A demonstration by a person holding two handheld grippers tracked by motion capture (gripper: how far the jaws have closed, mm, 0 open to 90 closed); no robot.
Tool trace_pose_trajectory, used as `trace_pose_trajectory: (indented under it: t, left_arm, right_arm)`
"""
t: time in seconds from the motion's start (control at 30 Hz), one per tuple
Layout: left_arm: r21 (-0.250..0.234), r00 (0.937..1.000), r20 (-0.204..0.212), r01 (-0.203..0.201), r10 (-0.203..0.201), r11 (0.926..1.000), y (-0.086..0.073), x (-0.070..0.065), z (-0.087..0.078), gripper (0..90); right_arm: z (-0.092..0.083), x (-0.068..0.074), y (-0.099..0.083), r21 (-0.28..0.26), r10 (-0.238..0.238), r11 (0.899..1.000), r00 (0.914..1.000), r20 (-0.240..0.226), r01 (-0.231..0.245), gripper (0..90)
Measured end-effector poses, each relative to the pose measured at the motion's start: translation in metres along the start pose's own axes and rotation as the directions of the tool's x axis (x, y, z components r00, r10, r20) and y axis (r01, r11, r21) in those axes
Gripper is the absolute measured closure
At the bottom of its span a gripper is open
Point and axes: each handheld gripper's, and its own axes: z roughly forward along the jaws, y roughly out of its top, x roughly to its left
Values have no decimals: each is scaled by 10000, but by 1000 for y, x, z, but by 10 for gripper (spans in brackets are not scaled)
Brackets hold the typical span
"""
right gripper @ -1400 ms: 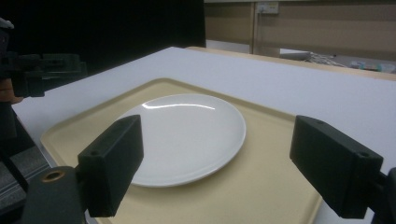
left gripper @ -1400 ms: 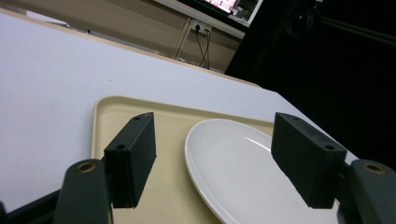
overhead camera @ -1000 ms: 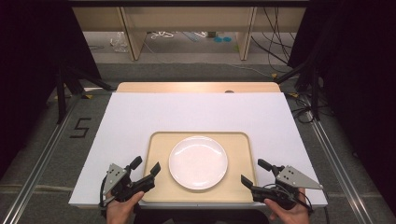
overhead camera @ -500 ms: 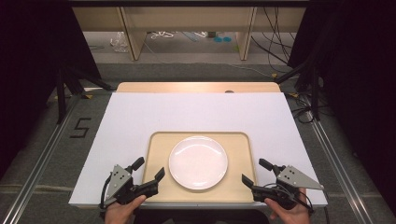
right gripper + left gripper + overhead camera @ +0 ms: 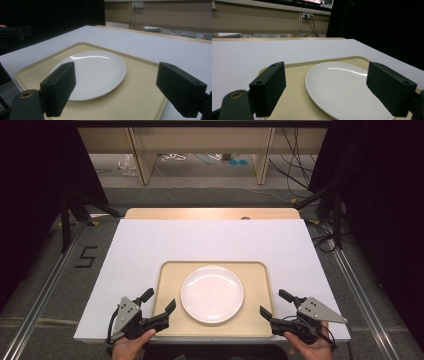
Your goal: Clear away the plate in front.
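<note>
White plate [image 5: 212, 293] on beige tray [image 5: 167, 275]; white tabletop [image 5: 210, 240] around.

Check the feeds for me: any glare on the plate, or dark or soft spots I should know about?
High view: the plate is evenly lit, with no hard glare; the surroundings beyond the table go near black. Left gripper view: a thin bright streak lies along the plate's far rim, and the close jaws look slightly soft. Right gripper view: a similar streak on the plate, and the upper left is very dark.
</note>
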Motion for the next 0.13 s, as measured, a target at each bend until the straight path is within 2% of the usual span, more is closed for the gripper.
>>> trace_pose_trajectory:
  t: [0.13]
  left_arm:
    - [-47,9999,78,75,-75,10000,0,0,0,157]
  right_arm:
    - [0,0,0,-17,9,10000,10000,26,-9,170]
